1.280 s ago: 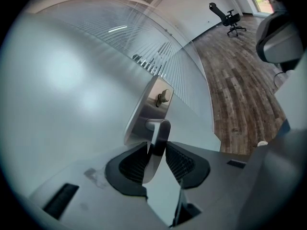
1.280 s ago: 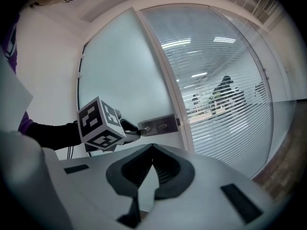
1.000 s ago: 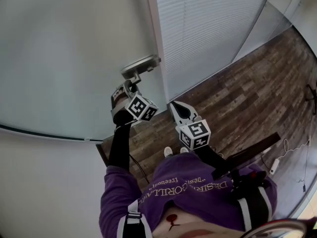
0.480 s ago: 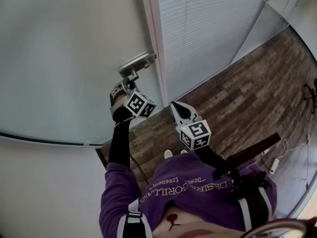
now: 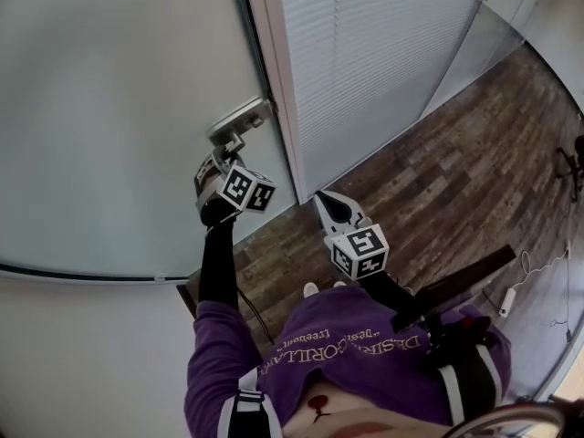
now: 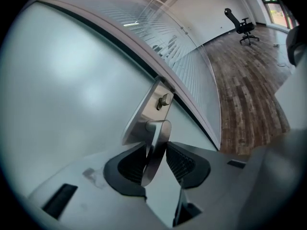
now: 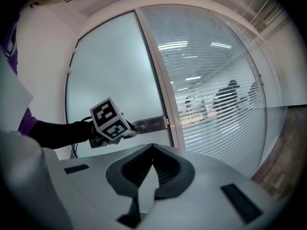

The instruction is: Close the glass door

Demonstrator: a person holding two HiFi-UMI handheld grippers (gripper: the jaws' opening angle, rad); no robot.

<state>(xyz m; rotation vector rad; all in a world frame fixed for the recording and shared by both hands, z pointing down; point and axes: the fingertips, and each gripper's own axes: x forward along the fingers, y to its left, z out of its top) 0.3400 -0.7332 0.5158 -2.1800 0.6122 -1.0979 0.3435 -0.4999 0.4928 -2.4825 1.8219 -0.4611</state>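
Note:
The frosted glass door (image 5: 119,108) fills the left of the head view, with its metal handle plate (image 5: 239,115) near its edge. My left gripper (image 5: 226,153) is shut on the lever handle (image 6: 156,145), which stands between both pads below the plate (image 6: 146,114). The white door frame (image 5: 274,89) runs just right of the door's edge. My right gripper (image 5: 330,204) hangs lower right, apart from the door, shut with nothing in it. In the right gripper view the jaws (image 7: 152,150) meet, and the left gripper's marker cube (image 7: 109,119) sits at the handle plate (image 7: 151,124).
A glazed partition with white blinds (image 5: 365,53) stands right of the frame. Wood plank floor (image 5: 438,172) stretches to the right, with a cable and power strip (image 5: 506,301) on it. An office chair (image 6: 242,23) stands far off. My own purple-sleeved body fills the bottom of the head view.
The left gripper, the handle and the door's edge have shifted left and slightly up in the head view. The right gripper has barely moved.

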